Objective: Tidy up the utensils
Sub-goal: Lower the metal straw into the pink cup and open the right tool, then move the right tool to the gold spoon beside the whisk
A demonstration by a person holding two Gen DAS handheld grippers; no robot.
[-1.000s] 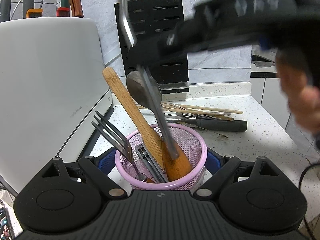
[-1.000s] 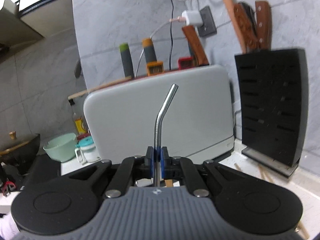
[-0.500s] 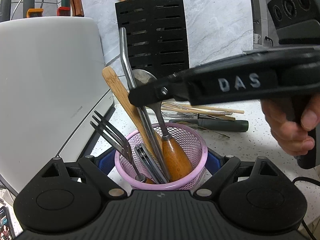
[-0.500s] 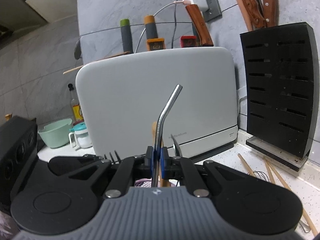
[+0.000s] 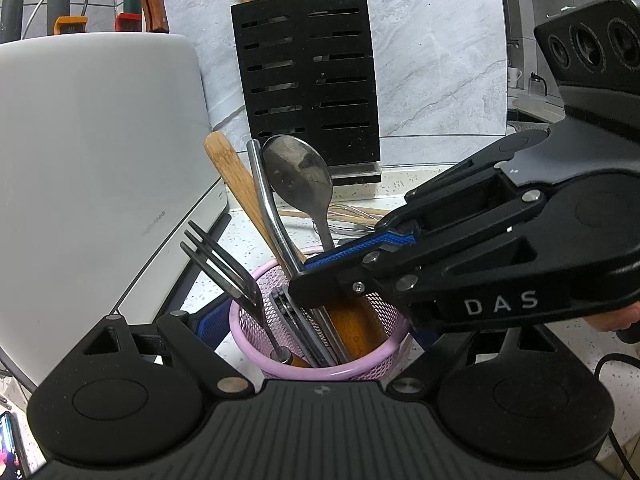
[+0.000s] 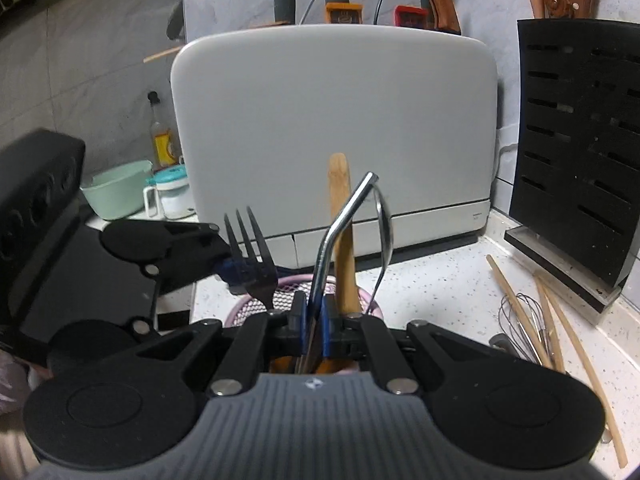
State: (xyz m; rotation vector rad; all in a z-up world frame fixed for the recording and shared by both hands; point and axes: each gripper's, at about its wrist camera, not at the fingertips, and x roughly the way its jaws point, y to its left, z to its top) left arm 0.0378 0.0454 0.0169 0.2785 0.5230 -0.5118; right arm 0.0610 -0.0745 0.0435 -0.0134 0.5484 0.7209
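A pink mesh cup (image 5: 320,368) stands on the speckled counter, and my left gripper (image 5: 316,320) is shut on it, its blue pad (image 5: 208,316) against the cup's left side. In the cup stand a dark fork (image 5: 224,264), a steel spoon (image 5: 298,176), a wooden handle (image 5: 236,184) and some flat metal pieces. My right gripper (image 5: 302,282) reaches in from the right just above the rim, shut on a bent metal straw (image 5: 268,200) whose lower end is inside the cup. The right wrist view shows that gripper (image 6: 314,316) with the straw (image 6: 340,224), the fork (image 6: 250,248) and the cup (image 6: 292,280).
A large white appliance (image 5: 92,160) stands close behind and left of the cup. A black knife block (image 5: 308,80) is against the wall. A whisk (image 6: 524,328) and wooden chopsticks (image 6: 516,296) lie on the counter to the right. A mint bowl (image 6: 118,192) sits far left.
My right gripper has come down and rolled, bringing the straw lower so its end now sits inside the pink cup. The left gripper and the cup have stayed put.
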